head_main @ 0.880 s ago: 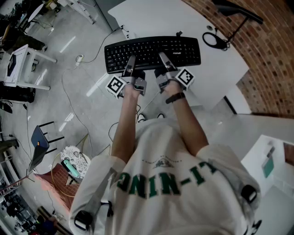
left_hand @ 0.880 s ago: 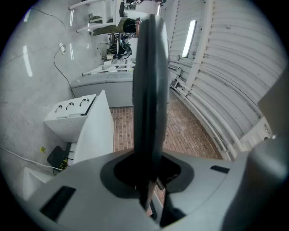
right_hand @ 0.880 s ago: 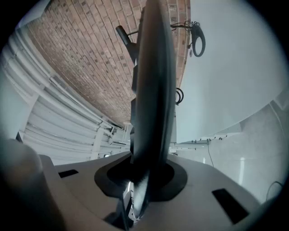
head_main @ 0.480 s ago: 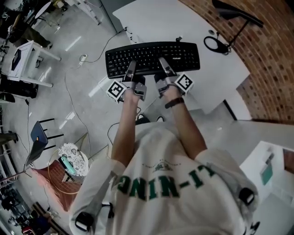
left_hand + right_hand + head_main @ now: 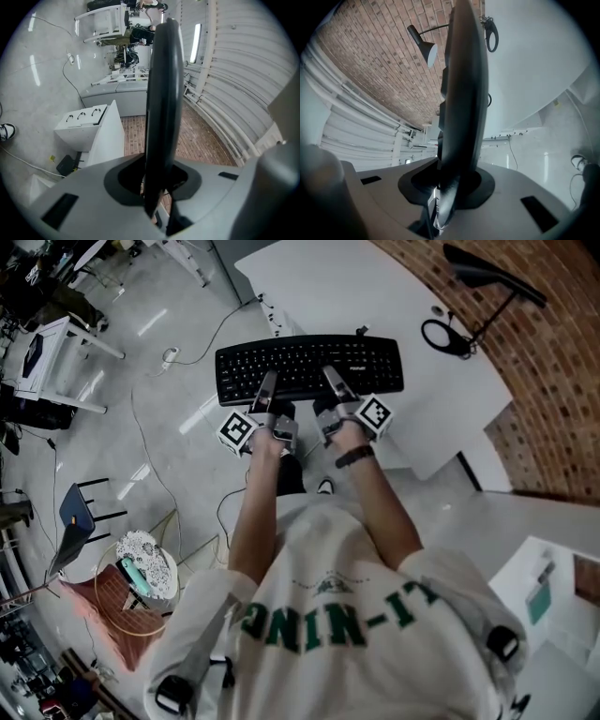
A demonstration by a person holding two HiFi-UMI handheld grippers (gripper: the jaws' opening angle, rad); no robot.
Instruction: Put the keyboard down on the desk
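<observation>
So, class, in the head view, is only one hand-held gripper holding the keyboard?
No: the left hand-held gripper and the right hand-held gripper both clamp the near edge of the black keyboard.

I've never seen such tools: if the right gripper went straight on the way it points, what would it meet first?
The right gripper is clamped on the black keyboard, so that comes first. Beyond lies the white desk; whether it would skim over the top is unclear.
</observation>
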